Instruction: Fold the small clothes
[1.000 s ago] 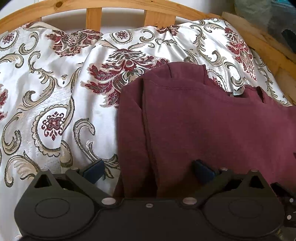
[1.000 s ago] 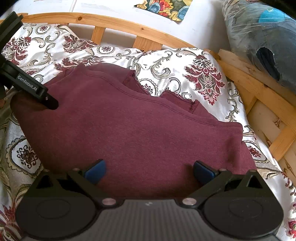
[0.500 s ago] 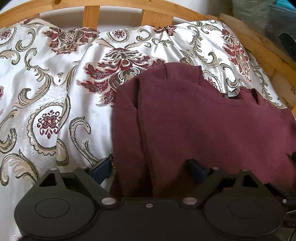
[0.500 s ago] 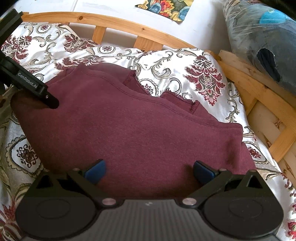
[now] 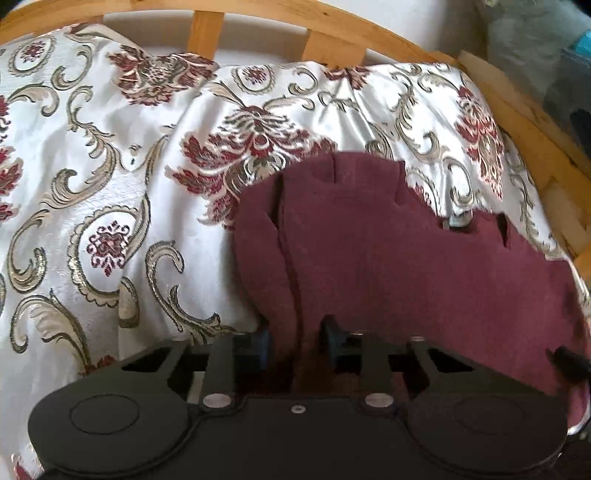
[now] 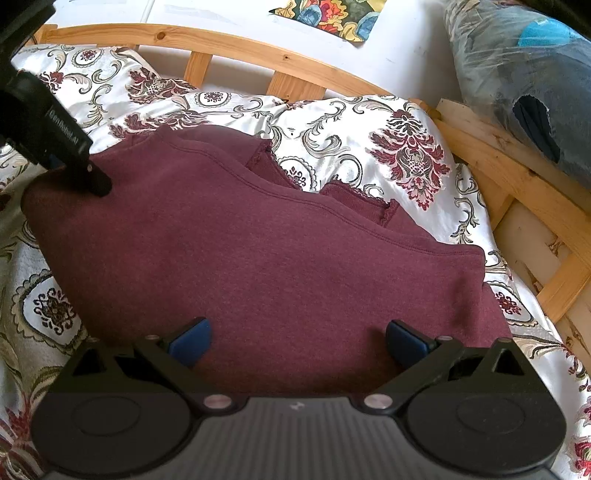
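In the left wrist view, a white satin bedspread (image 5: 110, 177) with gold scrolls and dark red flowers fills the left half of the frame, backed along the top by a curved wooden bed rail (image 5: 258, 11). At lower centre the left gripper (image 5: 297, 341) has its blue pads drawn close together, pinching the near left edge of the maroon sweatshirt (image 5: 406, 258). The garment spreads across the centre and right of the frame, with a folded layer running up its left side.

In the right wrist view, the black body of the left gripper (image 6: 48, 129) enters from the upper left and touches the sweatshirt's (image 6: 258, 266) left corner. The sweatshirt lies folded across the middle of the frame on the bedspread (image 6: 369, 122), its ribbed hem edges showing at upper centre. At the bottom, the right gripper (image 6: 297, 341) stands wide apart, its blue pads (image 6: 190, 341) over the cloth, holding nothing. A plastic-wrapped bundle (image 6: 524, 81) sits at the upper right, behind the rail (image 6: 517, 173).
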Motion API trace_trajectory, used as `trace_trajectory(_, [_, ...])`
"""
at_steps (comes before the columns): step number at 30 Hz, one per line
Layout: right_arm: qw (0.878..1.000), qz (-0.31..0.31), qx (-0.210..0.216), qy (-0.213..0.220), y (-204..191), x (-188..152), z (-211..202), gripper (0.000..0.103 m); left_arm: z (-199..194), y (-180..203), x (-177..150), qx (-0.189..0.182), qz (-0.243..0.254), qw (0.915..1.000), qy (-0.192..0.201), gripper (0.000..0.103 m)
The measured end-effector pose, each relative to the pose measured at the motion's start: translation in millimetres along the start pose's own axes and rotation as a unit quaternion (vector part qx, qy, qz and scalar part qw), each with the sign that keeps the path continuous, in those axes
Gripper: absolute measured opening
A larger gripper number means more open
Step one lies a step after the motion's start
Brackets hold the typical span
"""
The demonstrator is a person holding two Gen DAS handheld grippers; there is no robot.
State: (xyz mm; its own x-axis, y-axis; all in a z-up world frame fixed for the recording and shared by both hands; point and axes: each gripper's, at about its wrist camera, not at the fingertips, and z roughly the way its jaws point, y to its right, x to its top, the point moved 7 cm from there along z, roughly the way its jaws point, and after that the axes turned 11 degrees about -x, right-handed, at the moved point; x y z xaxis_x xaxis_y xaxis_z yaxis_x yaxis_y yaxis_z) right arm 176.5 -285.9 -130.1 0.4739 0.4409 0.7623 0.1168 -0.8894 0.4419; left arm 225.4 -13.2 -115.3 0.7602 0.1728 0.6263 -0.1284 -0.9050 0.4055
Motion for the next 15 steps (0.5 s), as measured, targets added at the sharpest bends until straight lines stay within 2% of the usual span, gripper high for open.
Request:
trace_trajectory(3, [1.0,-0.005,0.002,-0.001,1,3,-1,0.103,-10,14,10,0.003,0.006,0.9999,0.013,0.02])
trace_trajectory(7, [0.999,-0.022,-0.026,0.026,7,9,-9,0.103,-26,51,26,-0.001,0.064,0.9974,0.035,0.019])
trace_trajectory(9, [0.993,-0.046,-0.083,0.066,19,15,-15,0.103,-31,75,34,-0.017,0.096,0.9945,0.039,0.019])
trace_trajectory(12, [0.976,-0.059,-0.177,0.111,49,22,-21,0.103,-36,112,41,-0.052,0.123,0.9905,0.033,0.018])
trace_trajectory(15, [0.965,-0.023,-0.242,0.099,93,19,-15,0.103,-32,149,44,-0.072,0.156,0.9848,0.024,0.017])
